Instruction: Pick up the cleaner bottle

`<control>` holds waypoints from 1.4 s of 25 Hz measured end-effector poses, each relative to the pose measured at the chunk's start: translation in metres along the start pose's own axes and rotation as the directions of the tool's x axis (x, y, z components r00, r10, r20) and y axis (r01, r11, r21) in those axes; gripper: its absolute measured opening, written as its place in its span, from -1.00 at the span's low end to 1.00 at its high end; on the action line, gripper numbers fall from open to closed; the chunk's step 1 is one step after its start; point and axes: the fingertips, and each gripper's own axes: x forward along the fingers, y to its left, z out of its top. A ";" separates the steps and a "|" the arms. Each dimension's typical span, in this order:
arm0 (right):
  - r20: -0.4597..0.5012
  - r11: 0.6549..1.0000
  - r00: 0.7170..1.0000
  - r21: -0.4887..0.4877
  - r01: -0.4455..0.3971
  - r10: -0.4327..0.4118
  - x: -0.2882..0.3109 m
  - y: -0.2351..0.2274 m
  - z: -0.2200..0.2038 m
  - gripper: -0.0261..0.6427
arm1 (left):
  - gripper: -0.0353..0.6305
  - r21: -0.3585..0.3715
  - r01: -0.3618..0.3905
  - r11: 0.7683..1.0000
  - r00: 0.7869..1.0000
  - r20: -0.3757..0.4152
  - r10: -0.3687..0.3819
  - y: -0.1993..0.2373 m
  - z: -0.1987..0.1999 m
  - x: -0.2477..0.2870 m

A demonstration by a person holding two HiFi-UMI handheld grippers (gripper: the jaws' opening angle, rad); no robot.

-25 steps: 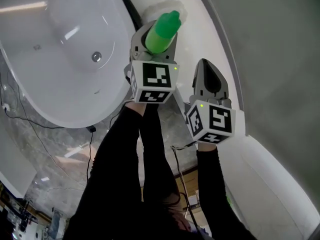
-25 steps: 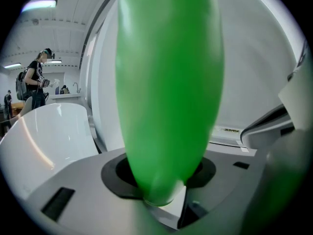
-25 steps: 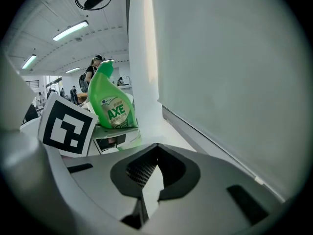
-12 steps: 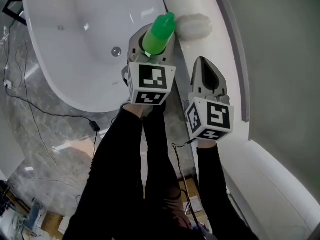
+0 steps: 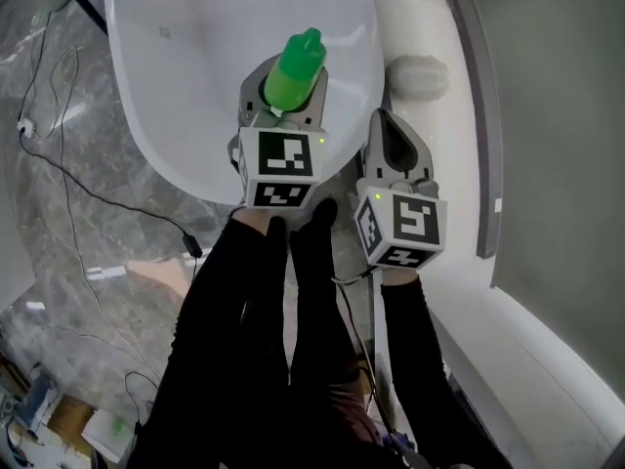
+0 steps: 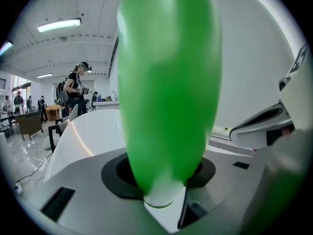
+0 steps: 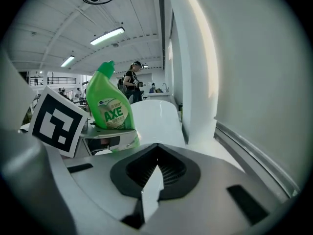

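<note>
Both jaws of the left gripper (image 5: 286,101) clamp the green plastic cleaner bottle (image 5: 296,64) low on its body above the white bathtub (image 5: 186,76), apt for something likely light, stiff, slippery; the right gripper (image 5: 385,125) is closed, empty.

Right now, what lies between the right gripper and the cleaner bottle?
Head view: only a jaw of the left gripper, clamped on the cleaner bottle, then a bare gap to the right gripper.
</note>
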 end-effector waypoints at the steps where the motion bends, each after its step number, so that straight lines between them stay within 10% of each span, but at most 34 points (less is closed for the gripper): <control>1: 0.001 1.000 1.000 -0.007 -0.013 0.013 0.003 0.008 0.003 -0.92 | -0.30 -0.003 -0.013 1.000 1.000 -0.001 0.013 0.009 -0.001 -0.005; 35: -0.047 0.941 0.956 -0.166 -0.294 0.291 0.029 0.198 0.016 -0.92 | -0.31 -0.076 -0.265 0.961 0.963 -0.063 0.261 0.169 -0.051 -0.141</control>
